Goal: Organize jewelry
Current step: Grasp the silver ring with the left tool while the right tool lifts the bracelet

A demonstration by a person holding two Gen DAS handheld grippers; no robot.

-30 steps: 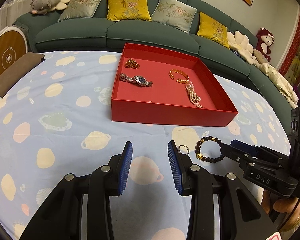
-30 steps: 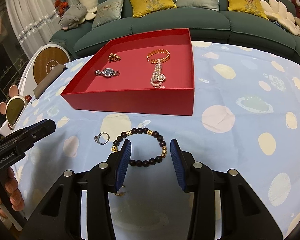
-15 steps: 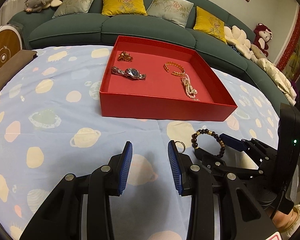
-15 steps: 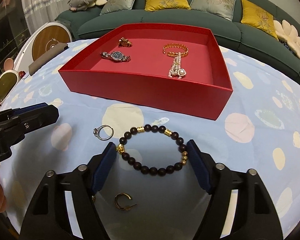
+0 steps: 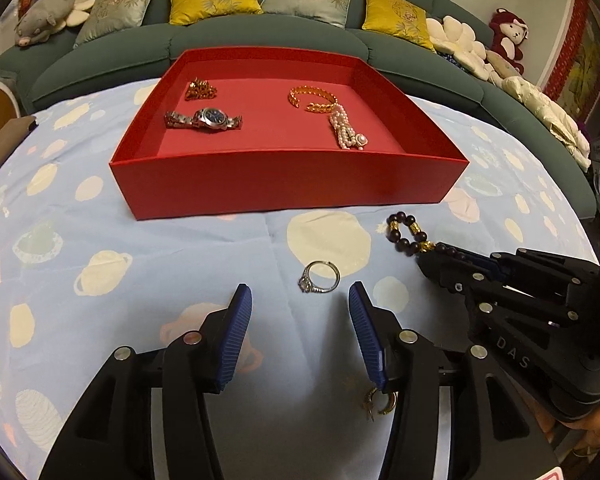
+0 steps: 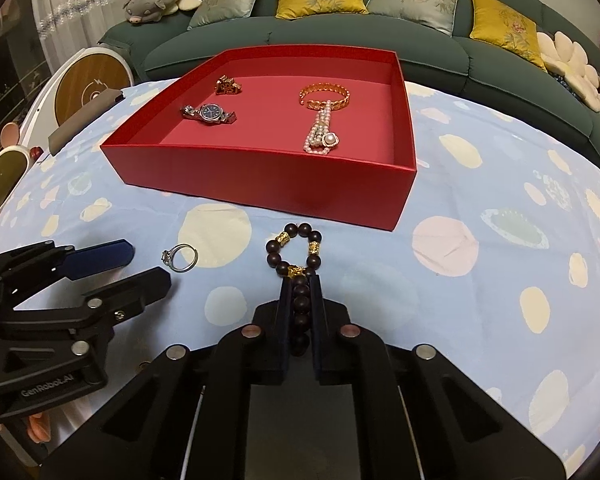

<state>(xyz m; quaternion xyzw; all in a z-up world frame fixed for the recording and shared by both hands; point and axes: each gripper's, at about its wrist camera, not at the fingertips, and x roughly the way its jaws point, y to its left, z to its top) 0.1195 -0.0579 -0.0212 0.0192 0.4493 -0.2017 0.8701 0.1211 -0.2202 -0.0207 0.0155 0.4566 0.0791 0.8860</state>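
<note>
Right gripper (image 6: 300, 280) has closed since half a second ago: we went from jaws spread wide around the bead bracelet (image 6: 298, 258) to pinched tight on its near side, beads stacked between the pads, far loop lying out on the cloth just short of the red tray (image 6: 260, 184). So the grab looks done; lift and carry into the tray should come next. Left gripper (image 5: 296, 300) is spread apart, holding nothing, now with the silver ring (image 5: 320, 277) just beyond its tips, so we judge that's the next pick on that side. A gold earring (image 5: 380, 402) lies on the cloth near the left gripper's right finger, partly hidden. Tray already holds a watch (image 6: 209, 113), gold bangle (image 6: 325, 96), pearl strand (image 6: 320, 136) and a small gold piece (image 6: 228, 85) at far left. In the way: tray's near wall must be cleared, and the two grippers sit close together.
</note>
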